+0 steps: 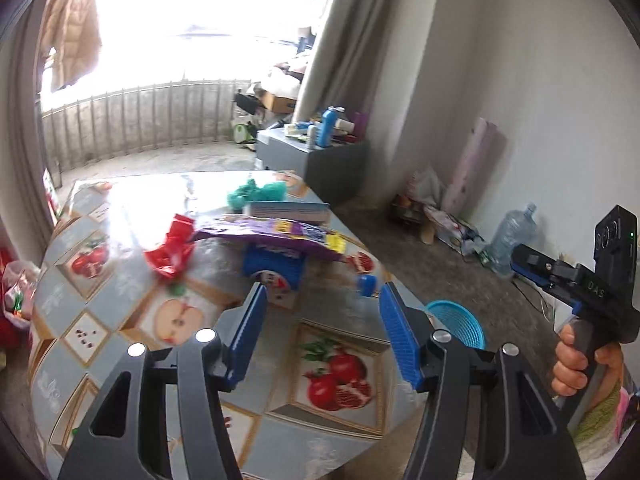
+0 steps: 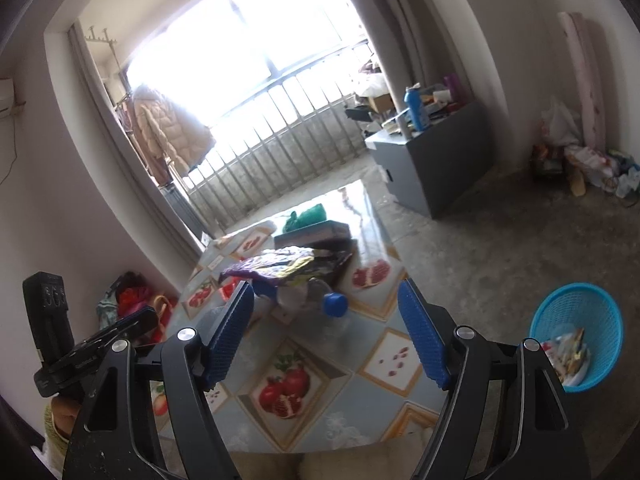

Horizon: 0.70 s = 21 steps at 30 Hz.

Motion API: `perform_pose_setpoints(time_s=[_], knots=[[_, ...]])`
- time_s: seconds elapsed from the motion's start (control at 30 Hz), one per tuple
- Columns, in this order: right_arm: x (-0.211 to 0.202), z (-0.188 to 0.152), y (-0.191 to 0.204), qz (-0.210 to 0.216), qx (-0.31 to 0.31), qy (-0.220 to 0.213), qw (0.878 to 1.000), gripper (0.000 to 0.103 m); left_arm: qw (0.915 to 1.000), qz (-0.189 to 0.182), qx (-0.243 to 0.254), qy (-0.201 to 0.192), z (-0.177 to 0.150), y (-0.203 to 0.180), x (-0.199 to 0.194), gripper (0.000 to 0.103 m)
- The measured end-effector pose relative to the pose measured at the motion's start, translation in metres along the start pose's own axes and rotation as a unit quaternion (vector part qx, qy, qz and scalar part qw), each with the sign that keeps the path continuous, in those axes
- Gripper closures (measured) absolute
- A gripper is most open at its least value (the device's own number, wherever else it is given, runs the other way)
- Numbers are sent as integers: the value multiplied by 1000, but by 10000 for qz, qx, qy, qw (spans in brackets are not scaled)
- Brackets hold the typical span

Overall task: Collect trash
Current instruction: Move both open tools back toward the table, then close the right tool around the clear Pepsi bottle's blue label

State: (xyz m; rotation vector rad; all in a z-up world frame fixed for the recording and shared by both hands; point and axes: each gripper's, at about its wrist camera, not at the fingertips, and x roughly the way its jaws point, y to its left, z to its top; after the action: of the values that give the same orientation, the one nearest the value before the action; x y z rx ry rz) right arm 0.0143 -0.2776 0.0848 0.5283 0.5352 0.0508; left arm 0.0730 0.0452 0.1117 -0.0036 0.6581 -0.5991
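1. Looking along the left hand-held gripper (image 1: 320,336), its blue pads stand apart with nothing between them, tilted down over the worktop (image 1: 280,432). Trash is left there: a red wrapper (image 1: 171,251), a purple snack bag (image 1: 276,236) lying over a capped bottle (image 1: 280,276), and green crumpled plastic (image 1: 256,192) farther back. A hand (image 1: 580,364) at the right edge grips the other tool's handle.
2. Seen along the right hand-held gripper (image 2: 326,332), its jaws are likewise apart and empty, aimed at the same pile. The blue basket (image 2: 576,320) on the floor beside the worktop already holds some wrappers, so I judge collection is partly done.
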Motion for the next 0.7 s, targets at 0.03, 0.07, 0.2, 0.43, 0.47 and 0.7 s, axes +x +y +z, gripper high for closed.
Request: perform_pose_setpoints(time_s=[0.03, 0.07, 0.2, 0.43, 0.47, 0.7], knots=[[3, 1, 4, 27, -4, 49, 10000, 33, 10000, 39, -31, -39, -1, 6, -2, 46], [7, 1, 7, 32, -5, 71, 10000, 33, 9999, 81, -39, -78, -1, 11, -3, 46], [17, 5, 18, 64, -35, 176, 9998, 34, 9997, 196, -117, -125, 1, 25, 0, 46], [49, 12, 15, -44, 112, 494, 9987, 49, 9991, 38, -426, 18, 0, 46, 20, 46], [58, 12, 11, -100, 164, 595, 9980, 54, 9988, -6, -490, 71, -2, 48, 25, 46], [119, -1, -15, -196, 580, 1414, 9881, 67, 9955, -155, -749, 568, -22, 56, 73, 58]])
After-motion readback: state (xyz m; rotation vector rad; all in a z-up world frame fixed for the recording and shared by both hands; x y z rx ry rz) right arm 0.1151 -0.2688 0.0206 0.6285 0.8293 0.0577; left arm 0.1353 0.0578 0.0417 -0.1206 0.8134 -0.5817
